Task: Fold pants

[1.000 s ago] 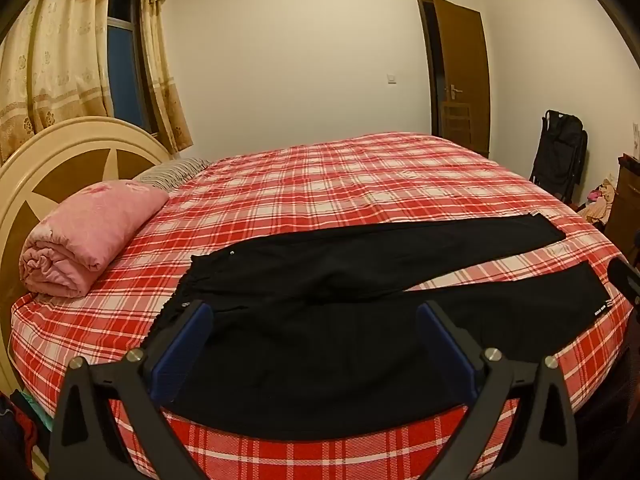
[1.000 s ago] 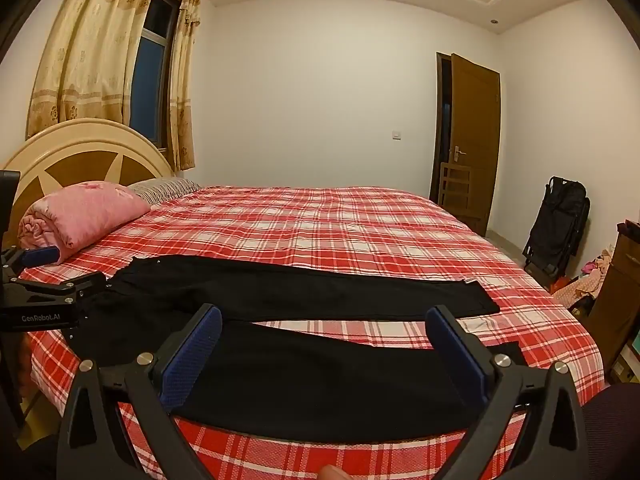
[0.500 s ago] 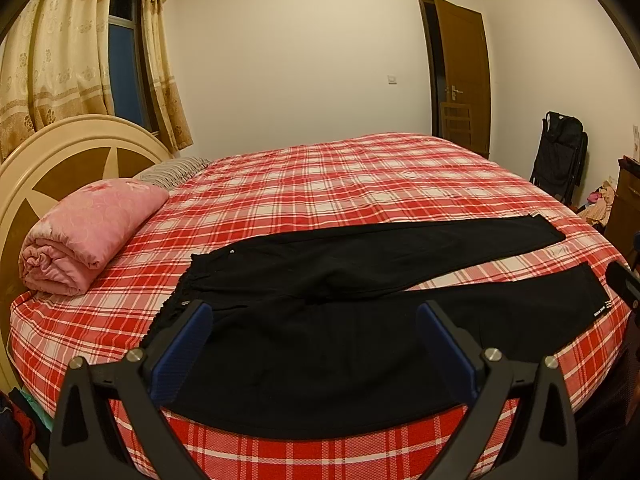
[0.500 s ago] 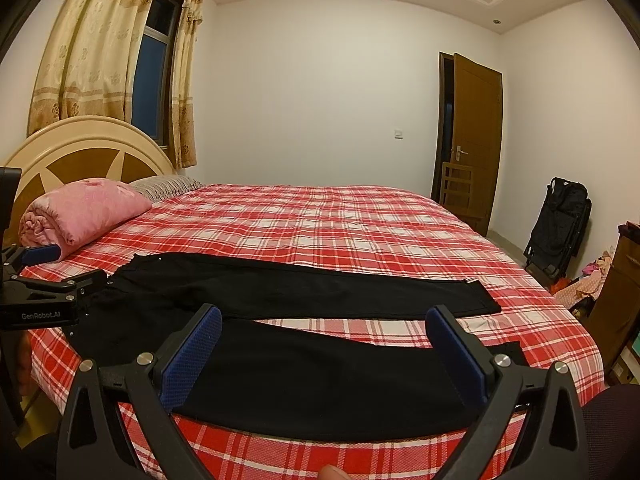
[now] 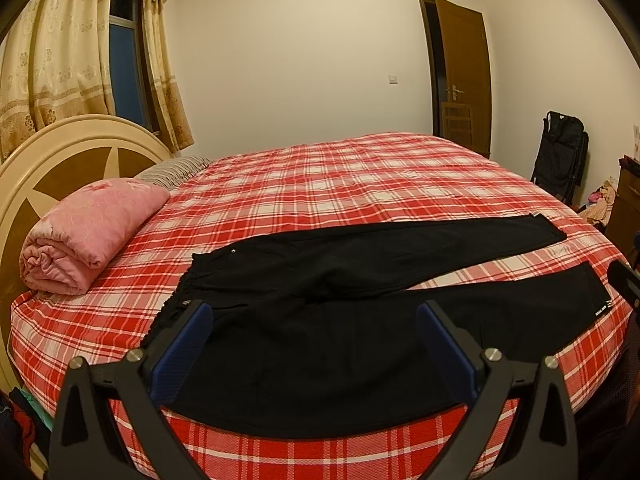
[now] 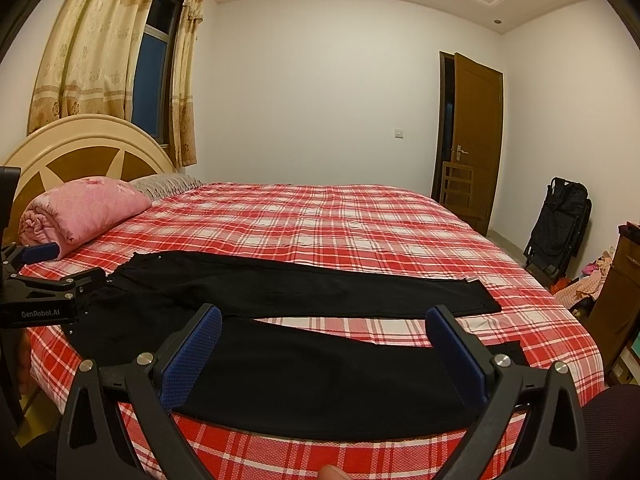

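Observation:
Black pants (image 5: 320,320) lie flat on the red plaid bed (image 5: 340,184), waistband to the left, the two legs spread apart toward the right. They also show in the right wrist view (image 6: 300,360). My left gripper (image 5: 314,320) is open and empty, held above the near front edge of the pants by the seat. My right gripper (image 6: 324,324) is open and empty, held above the near leg. The left gripper's body (image 6: 44,292) shows at the left of the right wrist view, near the waistband.
A rolled pink quilt (image 5: 88,232) and a striped pillow (image 5: 176,168) lie by the round headboard (image 5: 36,172) at the left. A black folded stroller (image 5: 560,156), a brown cabinet (image 5: 624,208) and a wooden door (image 5: 460,72) are at the right.
Nothing has visibly moved; the right wrist view has only shifted slightly.

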Demonstrator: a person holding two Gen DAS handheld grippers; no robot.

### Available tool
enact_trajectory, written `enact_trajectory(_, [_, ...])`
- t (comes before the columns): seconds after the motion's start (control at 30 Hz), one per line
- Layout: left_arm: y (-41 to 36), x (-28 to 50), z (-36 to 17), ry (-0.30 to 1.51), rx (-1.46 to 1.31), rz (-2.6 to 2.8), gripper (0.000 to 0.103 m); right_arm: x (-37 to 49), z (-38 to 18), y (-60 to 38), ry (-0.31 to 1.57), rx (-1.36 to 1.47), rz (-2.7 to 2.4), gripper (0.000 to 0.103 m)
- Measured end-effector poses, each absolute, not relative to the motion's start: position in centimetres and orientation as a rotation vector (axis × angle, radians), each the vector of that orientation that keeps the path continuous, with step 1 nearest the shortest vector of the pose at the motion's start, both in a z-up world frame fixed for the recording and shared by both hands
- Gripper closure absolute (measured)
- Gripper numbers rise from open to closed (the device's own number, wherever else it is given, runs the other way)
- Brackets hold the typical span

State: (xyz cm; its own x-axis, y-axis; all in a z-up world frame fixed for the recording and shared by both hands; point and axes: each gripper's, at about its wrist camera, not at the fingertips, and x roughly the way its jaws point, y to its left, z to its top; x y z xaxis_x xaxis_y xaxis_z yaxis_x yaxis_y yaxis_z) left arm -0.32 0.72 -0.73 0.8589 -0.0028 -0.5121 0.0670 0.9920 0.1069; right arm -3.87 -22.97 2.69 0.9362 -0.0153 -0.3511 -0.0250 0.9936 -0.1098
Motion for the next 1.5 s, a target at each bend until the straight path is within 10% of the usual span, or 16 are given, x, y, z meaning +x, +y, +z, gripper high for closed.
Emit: enact_trajectory(1.5, [6.1, 12.0, -6.0, 0.686, 0.248, 0.036, 0.0, 13.0, -5.5, -33.4, 0.737, -0.124, -0.169, 0.001])
